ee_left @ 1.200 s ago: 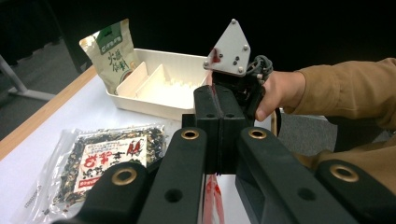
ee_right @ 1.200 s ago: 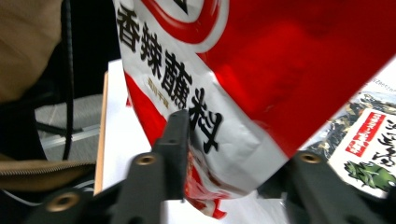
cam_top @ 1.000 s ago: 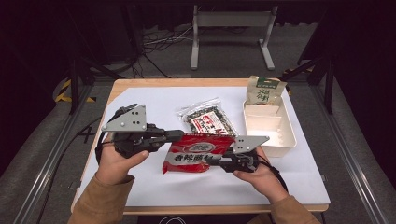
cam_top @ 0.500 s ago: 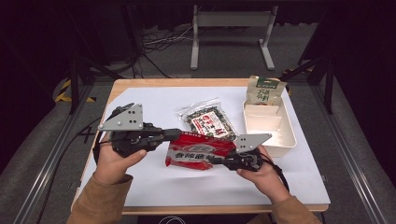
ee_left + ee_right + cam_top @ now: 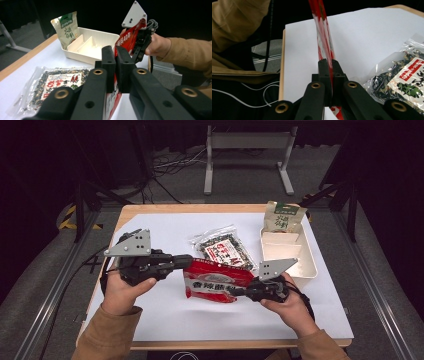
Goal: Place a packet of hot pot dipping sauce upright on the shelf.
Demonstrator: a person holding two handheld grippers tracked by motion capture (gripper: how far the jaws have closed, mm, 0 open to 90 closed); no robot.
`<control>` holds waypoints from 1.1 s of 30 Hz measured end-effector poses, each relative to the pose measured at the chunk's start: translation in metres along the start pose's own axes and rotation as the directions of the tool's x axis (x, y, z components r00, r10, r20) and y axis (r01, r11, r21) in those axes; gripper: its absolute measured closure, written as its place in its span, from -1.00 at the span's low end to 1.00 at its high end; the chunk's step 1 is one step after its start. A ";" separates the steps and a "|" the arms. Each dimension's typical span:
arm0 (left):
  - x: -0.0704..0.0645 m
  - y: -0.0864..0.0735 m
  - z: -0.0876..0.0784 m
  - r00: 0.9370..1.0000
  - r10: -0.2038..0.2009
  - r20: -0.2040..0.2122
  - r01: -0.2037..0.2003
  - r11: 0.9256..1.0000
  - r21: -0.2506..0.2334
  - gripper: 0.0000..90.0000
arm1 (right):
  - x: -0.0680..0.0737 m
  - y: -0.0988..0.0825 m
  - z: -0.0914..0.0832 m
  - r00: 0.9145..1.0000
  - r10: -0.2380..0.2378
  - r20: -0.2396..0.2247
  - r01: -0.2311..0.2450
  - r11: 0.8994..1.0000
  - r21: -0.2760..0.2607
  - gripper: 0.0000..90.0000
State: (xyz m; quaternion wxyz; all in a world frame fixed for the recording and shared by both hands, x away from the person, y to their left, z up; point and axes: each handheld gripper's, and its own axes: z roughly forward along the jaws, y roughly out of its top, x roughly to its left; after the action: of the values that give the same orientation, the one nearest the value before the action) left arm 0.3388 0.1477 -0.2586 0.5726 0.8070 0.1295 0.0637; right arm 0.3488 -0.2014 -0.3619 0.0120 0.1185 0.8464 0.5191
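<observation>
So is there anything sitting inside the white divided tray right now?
No, the left gripper view shows the white tray with its compartments bare; the green pouch stands behind it.

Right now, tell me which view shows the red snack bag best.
The high view: the red snack bag shows its whole printed face there, held between both grippers. The left gripper view shows only part of it, and the right gripper view shows it edge-on.

A clear packet of dark dried food [image 5: 223, 251] is lying flat on the white sheet [image 5: 165, 315] covering the tabletop [image 5: 200, 209]. Just beside it, a white divided tray [image 5: 305, 265] is sitting with a green-and-cream pouch [image 5: 283, 217] standing (upright) at its far end.
</observation>
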 end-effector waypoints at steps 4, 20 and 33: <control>0.005 -0.004 0.000 1.000 -0.025 -0.010 0.025 1.000 -0.011 0.54 | 0.000 0.002 -0.008 1.000 0.014 -0.008 -0.014 1.000 0.004 0.99; 0.016 -0.023 -0.007 0.994 -0.043 -0.104 0.043 0.999 0.004 0.01 | -0.011 0.019 -0.046 0.999 0.009 0.053 -0.012 0.999 0.052 0.99; 0.030 -0.053 -0.008 0.983 -0.081 -0.164 0.084 0.996 0.012 -0.14 | -0.024 0.037 -0.070 0.995 0.009 0.101 -0.014 0.999 0.046 0.99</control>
State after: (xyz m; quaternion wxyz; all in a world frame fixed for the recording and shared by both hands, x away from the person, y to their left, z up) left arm 0.3587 0.1801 -0.3071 0.5545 0.7984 0.2099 0.1046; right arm 0.3687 -0.2520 -0.2990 0.0490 0.1496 0.8560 0.4925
